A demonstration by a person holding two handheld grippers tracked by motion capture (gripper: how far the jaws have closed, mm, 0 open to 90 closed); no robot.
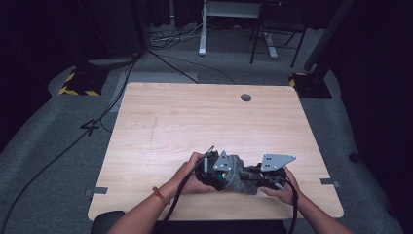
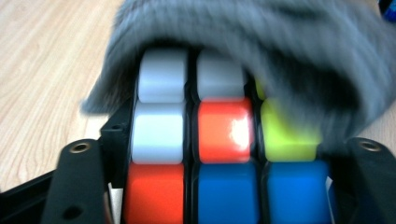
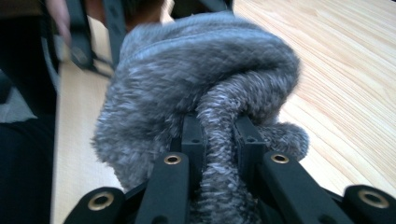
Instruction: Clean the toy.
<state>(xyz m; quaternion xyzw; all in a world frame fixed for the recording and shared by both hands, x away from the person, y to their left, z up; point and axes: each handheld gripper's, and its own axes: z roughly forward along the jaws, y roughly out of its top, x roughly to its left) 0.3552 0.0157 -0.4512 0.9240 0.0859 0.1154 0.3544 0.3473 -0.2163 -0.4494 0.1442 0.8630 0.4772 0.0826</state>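
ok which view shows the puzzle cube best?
Left gripper view: the puzzle cube sits between that gripper's jaws, its white, orange, yellow and blue tiles plain, the grey cloth draped over its top. High view gives a small yellow glimpse. Right gripper view shows the cloth, pinched.

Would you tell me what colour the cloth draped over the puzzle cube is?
The cloth is grey and fuzzy, clearest in the right gripper view.

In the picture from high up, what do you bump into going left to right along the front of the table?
The person's left hand → left gripper → grey fuzzy cloth → right gripper → right hand.
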